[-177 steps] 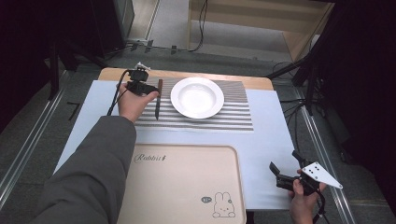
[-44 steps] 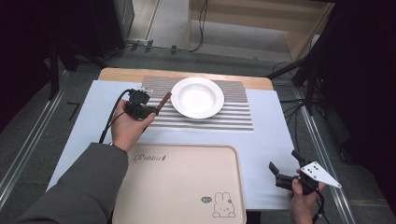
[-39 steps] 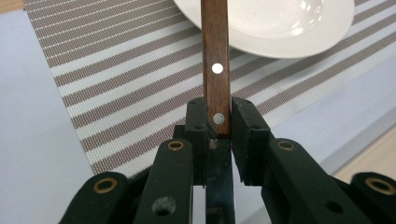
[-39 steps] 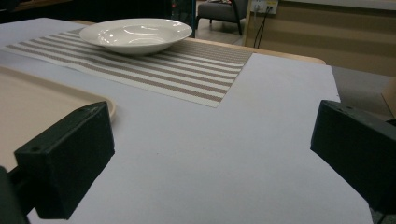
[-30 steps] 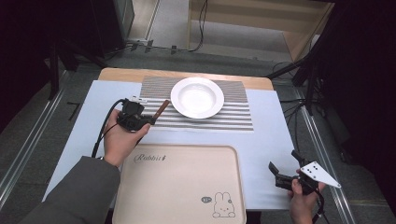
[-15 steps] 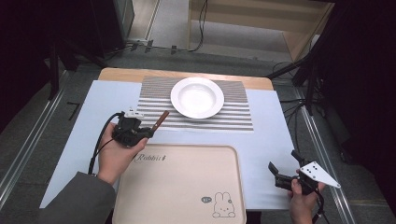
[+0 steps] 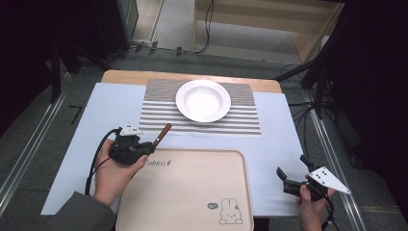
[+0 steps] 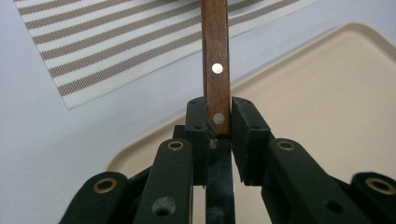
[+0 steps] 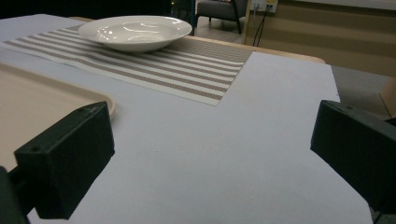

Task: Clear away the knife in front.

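Observation:
My left gripper [image 7: 146,149] is shut on a wooden-handled utensil [image 7: 162,133], held at the tray's far left corner. In the left gripper view the jaws [image 8: 218,120] clamp the brown riveted handle [image 8: 215,56], which points out toward the striped placemat [image 8: 93,46]. The utensil's other end is hidden behind the jaws. A white plate [image 7: 203,100] sits on the placemat [image 7: 240,120] at the back. My right gripper [image 7: 291,169] stands open near the table's front right corner, with nothing between its fingers [image 9: 70,158].
A beige tray [image 7: 192,154] with a rabbit print lies at the front centre, on a pale blue cloth [image 7: 284,139]. In the right gripper view the tray's rim [image 9: 100,100] is at the left and the plate [image 9: 135,30] is far off on the placemat [image 9: 187,70].
My left gripper has carried the utensil from beside the plate back toward the person, down to the tray's far left corner. The right gripper has stayed still.

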The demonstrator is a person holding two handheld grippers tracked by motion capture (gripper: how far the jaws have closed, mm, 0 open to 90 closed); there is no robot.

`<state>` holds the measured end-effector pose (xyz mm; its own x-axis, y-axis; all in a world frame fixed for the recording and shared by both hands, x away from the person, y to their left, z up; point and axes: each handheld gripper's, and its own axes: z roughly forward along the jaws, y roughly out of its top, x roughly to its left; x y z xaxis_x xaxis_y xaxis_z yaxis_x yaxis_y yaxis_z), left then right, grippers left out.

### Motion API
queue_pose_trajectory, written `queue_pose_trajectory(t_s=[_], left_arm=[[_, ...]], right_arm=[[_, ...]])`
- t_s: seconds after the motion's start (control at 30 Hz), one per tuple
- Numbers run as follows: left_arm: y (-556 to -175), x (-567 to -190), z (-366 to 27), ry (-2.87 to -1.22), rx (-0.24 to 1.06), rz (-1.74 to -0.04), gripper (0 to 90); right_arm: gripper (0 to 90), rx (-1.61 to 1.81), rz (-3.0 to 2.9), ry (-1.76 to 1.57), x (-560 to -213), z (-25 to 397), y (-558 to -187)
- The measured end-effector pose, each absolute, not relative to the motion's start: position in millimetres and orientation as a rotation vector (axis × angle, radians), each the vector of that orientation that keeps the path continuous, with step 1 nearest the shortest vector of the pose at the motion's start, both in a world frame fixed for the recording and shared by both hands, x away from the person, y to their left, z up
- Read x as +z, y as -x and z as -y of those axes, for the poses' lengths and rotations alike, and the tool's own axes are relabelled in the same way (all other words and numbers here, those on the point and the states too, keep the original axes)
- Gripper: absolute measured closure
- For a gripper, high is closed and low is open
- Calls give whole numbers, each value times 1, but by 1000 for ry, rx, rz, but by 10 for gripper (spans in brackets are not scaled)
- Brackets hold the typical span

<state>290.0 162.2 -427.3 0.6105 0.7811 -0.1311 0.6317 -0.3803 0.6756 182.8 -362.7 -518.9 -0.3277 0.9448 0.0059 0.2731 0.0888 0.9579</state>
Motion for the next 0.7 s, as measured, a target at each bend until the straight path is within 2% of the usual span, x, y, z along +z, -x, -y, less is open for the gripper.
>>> queue_pose_trajectory(t_s=[0.7], left_arm=[[-245,-454,-181,-2097,242,-1148,773]], right_arm=[[0,1253,-1702,-1213,-519,361,-183]])
